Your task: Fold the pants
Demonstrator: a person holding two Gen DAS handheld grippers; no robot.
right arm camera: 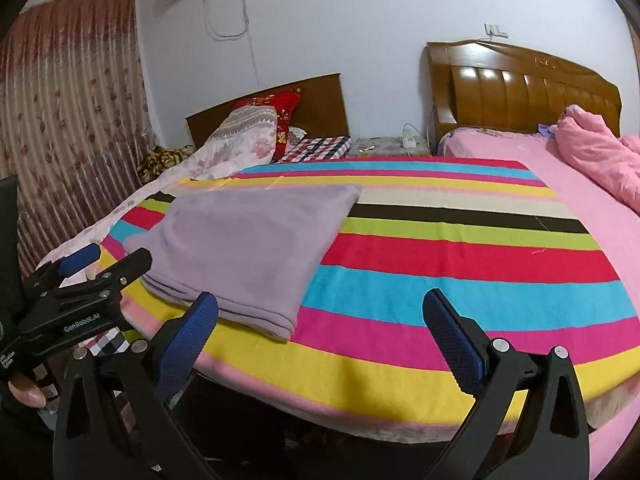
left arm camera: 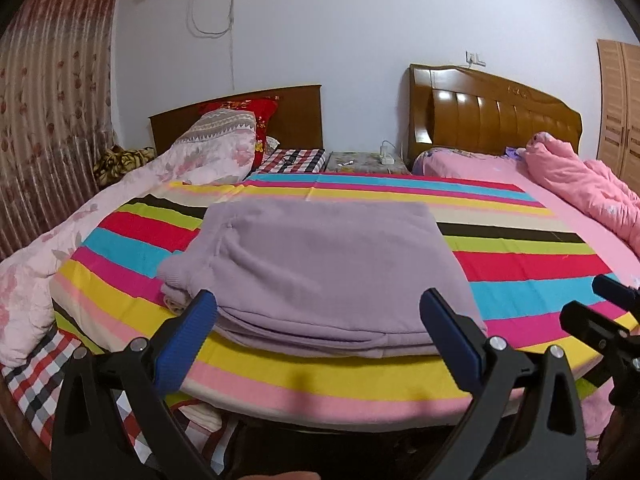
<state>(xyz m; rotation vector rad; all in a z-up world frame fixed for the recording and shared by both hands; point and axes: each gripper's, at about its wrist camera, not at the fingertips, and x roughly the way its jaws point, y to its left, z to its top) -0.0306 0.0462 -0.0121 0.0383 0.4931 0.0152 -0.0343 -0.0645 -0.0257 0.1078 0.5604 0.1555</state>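
Observation:
Lilac pants point(left arm camera: 320, 268) lie folded into a thick rectangle on the striped blanket point(left arm camera: 520, 264), near its front edge. My left gripper point(left arm camera: 320, 304) is open just in front of the fold, its blue pads on either side of the near edge, holding nothing. The right gripper point(left arm camera: 588, 304) shows at the right margin of that view. In the right wrist view the pants point(right arm camera: 248, 248) sit left of centre, and my right gripper point(right arm camera: 320, 308) is open above the blanket point(right arm camera: 460, 256) to the right of the pants' near corner. The left gripper point(right arm camera: 108, 256) appears at the left, with a thumb under it.
The striped blanket covers a bed; a pink floral quilt point(left arm camera: 120, 200) lies along its left side and a pink duvet point(left arm camera: 580, 180) on the right bed. Wooden headboards point(left arm camera: 492, 116), a nightstand with a power strip point(left arm camera: 386, 158), curtains point(left arm camera: 52, 120) and a wardrobe point(left arm camera: 620, 112) stand behind.

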